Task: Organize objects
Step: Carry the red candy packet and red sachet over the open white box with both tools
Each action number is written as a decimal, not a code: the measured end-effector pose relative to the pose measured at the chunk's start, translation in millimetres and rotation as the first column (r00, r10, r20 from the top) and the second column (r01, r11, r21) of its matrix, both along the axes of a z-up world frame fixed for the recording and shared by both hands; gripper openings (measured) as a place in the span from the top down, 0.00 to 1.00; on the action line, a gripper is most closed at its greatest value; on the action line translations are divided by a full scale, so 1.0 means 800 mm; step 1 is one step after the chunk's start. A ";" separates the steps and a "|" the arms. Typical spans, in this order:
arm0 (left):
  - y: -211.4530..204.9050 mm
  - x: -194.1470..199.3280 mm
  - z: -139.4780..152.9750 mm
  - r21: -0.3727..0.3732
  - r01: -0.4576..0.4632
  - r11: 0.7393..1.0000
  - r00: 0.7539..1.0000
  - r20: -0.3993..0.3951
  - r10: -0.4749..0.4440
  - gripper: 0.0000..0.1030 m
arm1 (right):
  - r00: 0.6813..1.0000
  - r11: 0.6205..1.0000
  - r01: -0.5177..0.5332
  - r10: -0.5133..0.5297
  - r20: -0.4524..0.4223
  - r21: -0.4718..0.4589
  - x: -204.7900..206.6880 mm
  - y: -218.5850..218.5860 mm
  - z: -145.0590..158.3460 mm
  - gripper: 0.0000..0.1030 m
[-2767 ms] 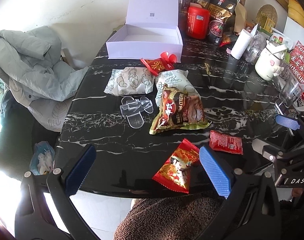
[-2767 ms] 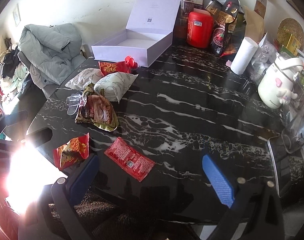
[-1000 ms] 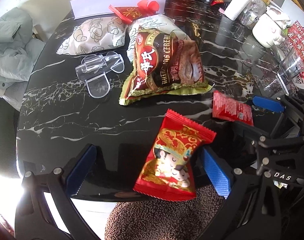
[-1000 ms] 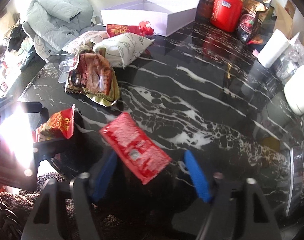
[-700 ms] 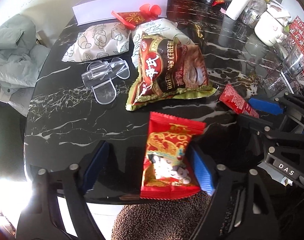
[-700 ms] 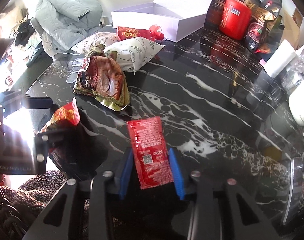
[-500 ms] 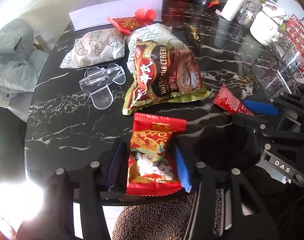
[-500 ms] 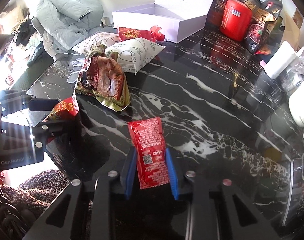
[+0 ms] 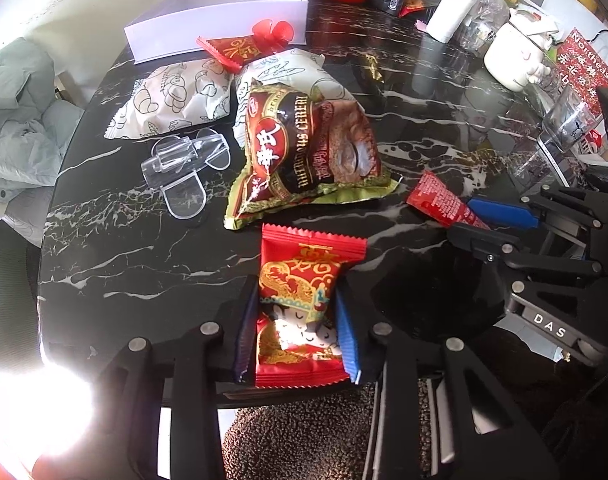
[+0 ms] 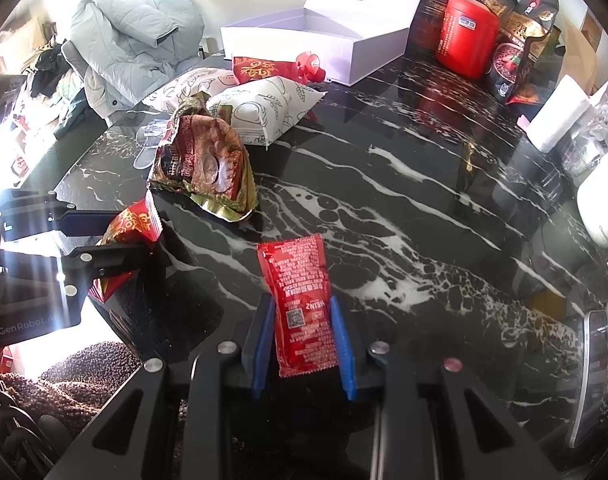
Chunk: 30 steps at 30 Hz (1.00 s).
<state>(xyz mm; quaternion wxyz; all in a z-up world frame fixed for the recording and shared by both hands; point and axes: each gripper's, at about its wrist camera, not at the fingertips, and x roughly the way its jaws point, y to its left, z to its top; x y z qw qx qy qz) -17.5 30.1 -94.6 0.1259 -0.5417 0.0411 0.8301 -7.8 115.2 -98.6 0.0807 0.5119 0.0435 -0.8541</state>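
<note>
Both tools are at the near edge of the black marble desk (image 9: 144, 264), each angled steeply down.

Left tool (image 9: 298, 334): its jaws have just been closing, and the blue pads (image 9: 346, 336) now press on both sides of the red-and-gold snack packet (image 9: 300, 300). I read this as a firm grip. The packet's far end juts past the fingertips over the desk; its near end hangs past the desk edge.

Right tool (image 10: 302, 338): nearly closed, its blue pads (image 10: 340, 344) against the long edges of the red ketchup sachet (image 10: 300, 300). The sachet points away from me and its far end lies over the marble. I cannot tell whether that end touches the surface.

In the left wrist view the right tool (image 9: 500, 216) sits just right of the left one with the sachet (image 9: 436, 200) poking out of it.

Other items on the desk:
- brown cereal bag (image 9: 304, 152), just beyond the snack packet
- two white bread-print packs (image 9: 176, 96), behind the cereal bag, which overlaps one of them
- clear plastic piece (image 9: 184, 164), left of the cereal bag
- small red packet with a red bow (image 9: 240, 48), against the open white box (image 9: 220, 20)
- white box (image 10: 316, 44), lid up, at the far edge
- red canister (image 10: 466, 36), right of the box

Grey-green jacket (image 10: 132, 44) is heaped beyond the desk's left side.
</note>
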 end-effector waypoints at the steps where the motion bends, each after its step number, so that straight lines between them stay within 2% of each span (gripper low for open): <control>1: 0.000 0.000 0.000 0.001 0.000 1.000 1.000 -0.001 0.000 0.67 | 1.000 1.000 0.002 -0.002 0.001 0.000 0.000 0.000 0.000 0.72; 8: 0.003 0.000 0.012 0.010 0.009 1.000 1.000 -0.026 -0.009 0.68 | 1.000 1.000 0.015 -0.015 0.007 -0.002 0.001 0.006 0.006 0.73; 18: 0.016 -0.008 0.039 0.033 0.050 0.998 0.996 -0.082 -0.047 0.68 | 0.996 0.999 0.033 -0.032 -0.080 0.012 0.009 0.016 0.045 0.73; 30: 0.043 -0.035 0.064 0.025 0.131 0.991 0.983 -0.132 -0.127 0.68 | 0.988 0.998 0.059 -0.057 -0.142 0.008 -0.001 0.037 0.069 0.74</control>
